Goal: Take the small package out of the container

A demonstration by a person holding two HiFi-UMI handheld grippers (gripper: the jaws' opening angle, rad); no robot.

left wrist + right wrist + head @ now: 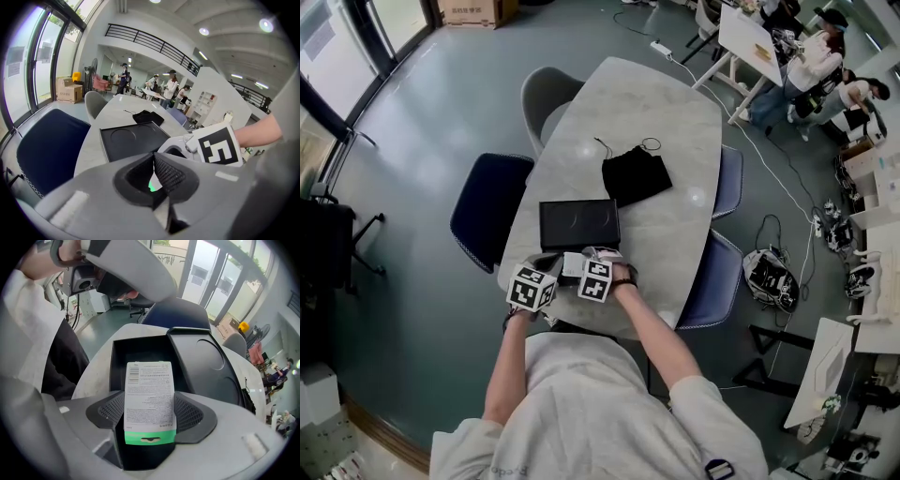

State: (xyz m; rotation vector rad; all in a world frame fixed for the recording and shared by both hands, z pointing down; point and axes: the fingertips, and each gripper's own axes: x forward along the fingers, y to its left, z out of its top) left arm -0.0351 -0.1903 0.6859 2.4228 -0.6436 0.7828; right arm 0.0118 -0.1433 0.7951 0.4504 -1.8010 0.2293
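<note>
right gripper view is showing the right gripper (150, 414) clamping the small package (149, 385), its jaws closed partway onto the white printed sides, with the green end nearest the camera. the package is overlapping the open black container (120, 357) and hiding part of its floor, so whether it is fully clear of the box is hard to tell. the lid (211, 364) is lying just beside the container on the table (101, 373). left gripper view is showing the left gripper (153, 174) with its jaw tips meeting and gripping nothing. a green sliver is peeking through behind them, too small to identify. head view is giving little: both grippers are crowding the table's near edge, covering most of the container and package.
</note>
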